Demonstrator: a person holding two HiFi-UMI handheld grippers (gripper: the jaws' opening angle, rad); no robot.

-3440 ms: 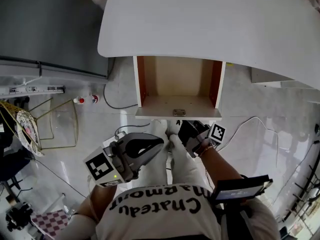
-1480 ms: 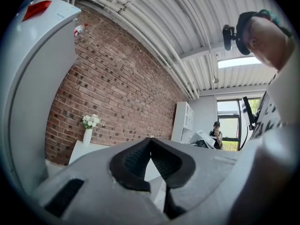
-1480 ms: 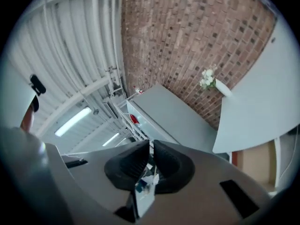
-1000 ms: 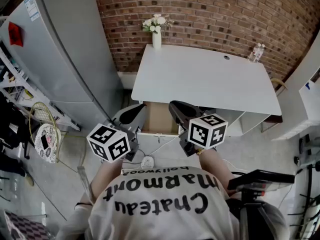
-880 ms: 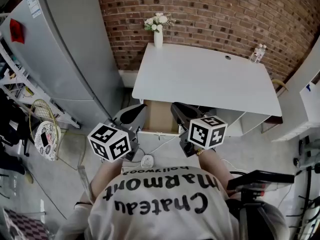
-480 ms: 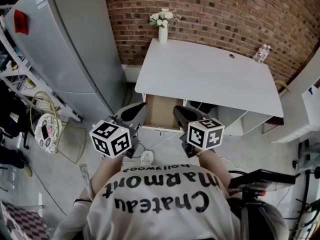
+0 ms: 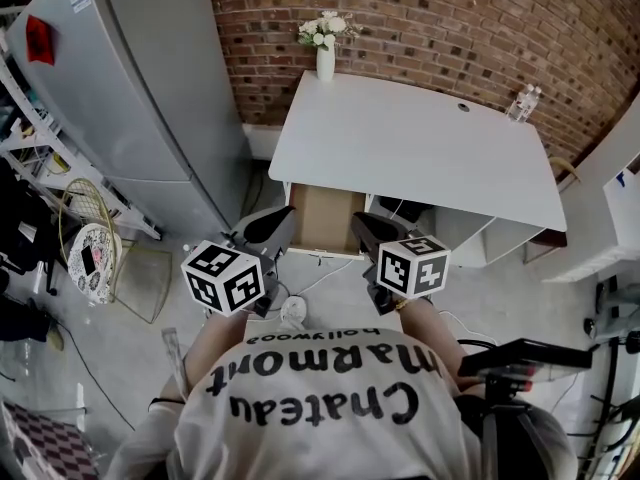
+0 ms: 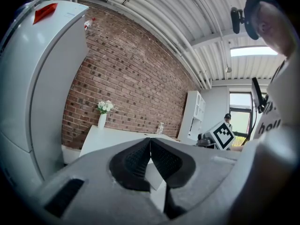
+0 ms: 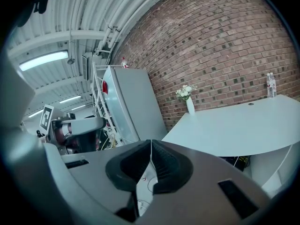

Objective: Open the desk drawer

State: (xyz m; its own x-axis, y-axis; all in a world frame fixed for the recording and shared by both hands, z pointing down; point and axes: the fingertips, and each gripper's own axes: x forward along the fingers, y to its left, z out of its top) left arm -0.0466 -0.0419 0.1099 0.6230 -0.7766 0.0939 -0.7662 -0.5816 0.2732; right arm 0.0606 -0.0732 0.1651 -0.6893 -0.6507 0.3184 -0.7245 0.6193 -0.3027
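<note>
From the head view, the desk drawer point(image 7: 324, 218) stands pulled out from under the front edge of the white surface point(image 7: 420, 153), towards its left end, and its brown inside shows. My left tool point(image 7: 284, 218) and right tool point(image 7: 360, 224) are held up in front of me, one on each side of the drawer in the picture, and neither has hold of it. A vase of flowers point(image 7: 325, 56) stands at the back of the surface against the brick wall point(image 7: 440, 23), a bottle point(image 7: 520, 103) is at the far right corner, and a grey fridge point(image 7: 130, 98) stands to the left.

In the left gripper view my tool's two dark pads meet at their tips with nothing between them. Beyond them lie the white surface, the vase and the brick wall.

In the right gripper view the pads are pressed together as well, and they grip nothing. Past them I see the surface from its right side, with the vase, the bottle and the fridge behind.
</note>
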